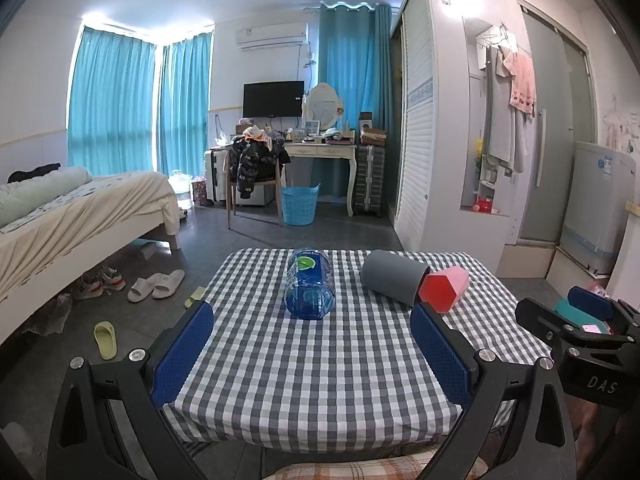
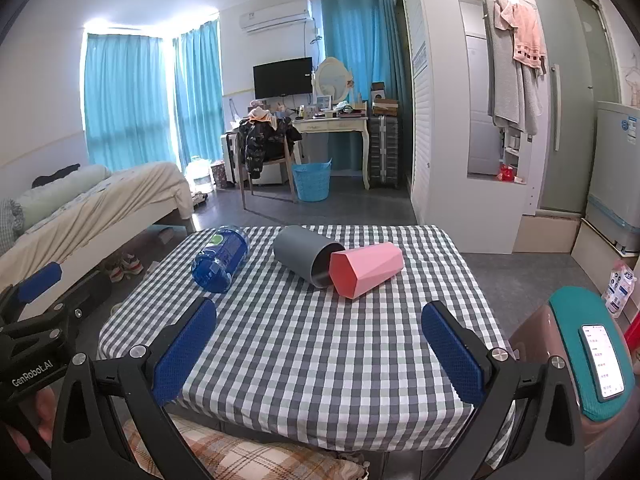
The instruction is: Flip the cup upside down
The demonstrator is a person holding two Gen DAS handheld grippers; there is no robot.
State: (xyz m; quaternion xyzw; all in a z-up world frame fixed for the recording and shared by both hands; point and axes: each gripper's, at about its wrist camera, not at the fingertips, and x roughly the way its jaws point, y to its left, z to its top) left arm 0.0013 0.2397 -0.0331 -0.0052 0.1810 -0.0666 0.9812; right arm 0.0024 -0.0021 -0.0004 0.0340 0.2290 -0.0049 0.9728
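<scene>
Both the left gripper [image 1: 312,354] and right gripper [image 2: 319,352] gape wide, holding nothing. Three cups lie toppled; the pink cup [image 2: 366,274] sits at one o'clock. Grip it mid-body, then rotate mouth-down

Left tool [image 1: 312,354] gapes wide before blue cup [image 1: 310,289], seemingly on its side.

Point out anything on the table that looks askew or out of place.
All three cups lie toppled on the checkered table: the blue cup apart at the left, the grey cup and pink cup touching at the rims. Nothing looks spilled.
</scene>
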